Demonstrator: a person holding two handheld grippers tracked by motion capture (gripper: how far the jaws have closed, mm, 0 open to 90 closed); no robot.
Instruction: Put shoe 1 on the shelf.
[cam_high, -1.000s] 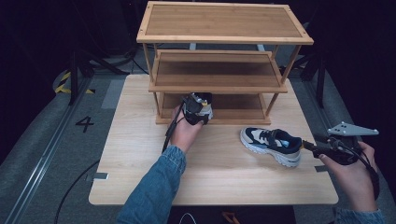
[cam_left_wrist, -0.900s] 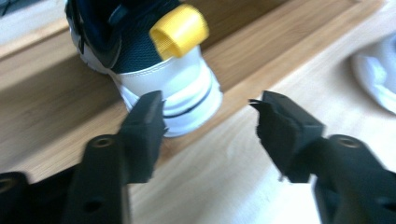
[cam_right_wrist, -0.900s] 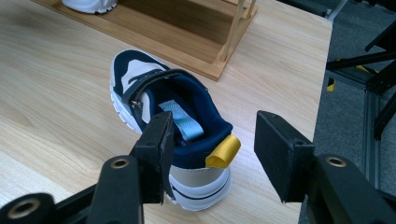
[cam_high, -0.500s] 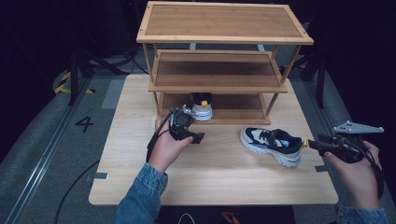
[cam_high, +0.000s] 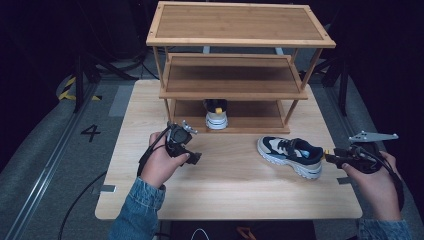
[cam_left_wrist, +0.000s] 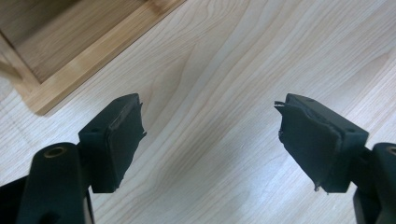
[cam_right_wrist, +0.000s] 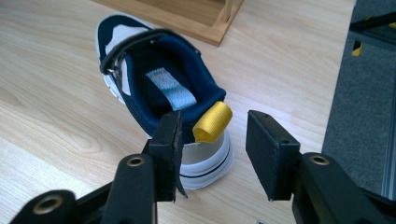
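On the pale wooden surface (cam_high: 235, 195) we see a navy and white shoe (cam_high: 290, 155) lying to the right of centre, toe pointing left and heel toward the right edge. Its yellow heel loop (cam_right_wrist: 213, 122) sits right at the tips of the right hand-held gripper (cam_right_wrist: 212, 151); in the right gripper view the jaws stand apart on either side of the loop, released, and we cannot tell whether either pad touches it.

Behind the shoe stands a three-tier wooden shelf rack (cam_high: 240, 30). On its bottom shelf (cam_high: 255, 112) rests a second shoe (cam_high: 216, 114) of the same kind, heel facing us with a yellow tab on top. The middle and top shelves hold nothing we can make out.

The left hand-held gripper (cam_high: 192, 156) is held over the surface left of centre, in front of the rack and well apart from both shoes. In its own view the jaws are spread wide over bare wood, with a corner of the rack's base (cam_left_wrist: 70, 51) at the upper left.

Compared with half a second ago, the left hand-held gripper has drawn a little farther back from the rack, while the right one stays at the heel of the shoe, which has not moved.
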